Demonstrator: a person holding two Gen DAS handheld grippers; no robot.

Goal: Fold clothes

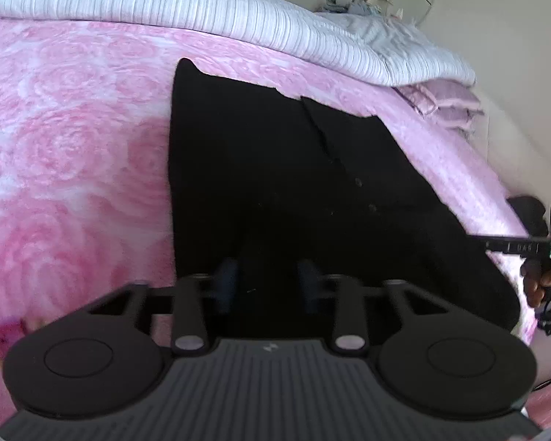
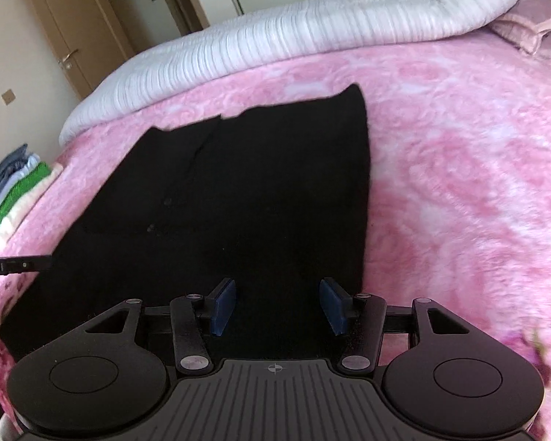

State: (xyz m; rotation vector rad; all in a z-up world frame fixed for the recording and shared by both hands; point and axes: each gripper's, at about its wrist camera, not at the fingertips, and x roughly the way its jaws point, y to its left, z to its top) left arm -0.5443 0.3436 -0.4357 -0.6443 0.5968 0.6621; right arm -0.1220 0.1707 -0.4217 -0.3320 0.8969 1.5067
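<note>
Left wrist view: a black garment (image 1: 294, 191) lies flat on a pink rose-patterned blanket (image 1: 73, 147), its long axis running from the near edge of the bed away toward a white ribbed duvet (image 1: 220, 11); the far edge is notched and two small buttons sit along a seam right of centre. The left gripper (image 1: 268, 286) points forward along this axis, low over the garment's near end, its two blue pads (image 1: 227, 283) spread apart with only cloth visible beneath them, grasping nothing. At the right border the other gripper (image 1: 518, 248) enters sideways, held by a hand (image 1: 543, 279); a pale printed label on its finger is too blurred to read. Right wrist view: the same garment (image 2: 238, 198) stretches away from the camera, its straight long side on the right, its near left corner spreading wide. The right gripper (image 2: 277, 305) points along the garment's length, blue pads (image 2: 334, 305) released and wide apart over the near hem. The left gripper's finger (image 2: 18, 266) juts in from the left edge; its small lettering is illegible. A stack of folded clothes (image 2: 14, 198) rests at the bed's left margin; a wooden door (image 2: 80, 33) stands behind.
</note>
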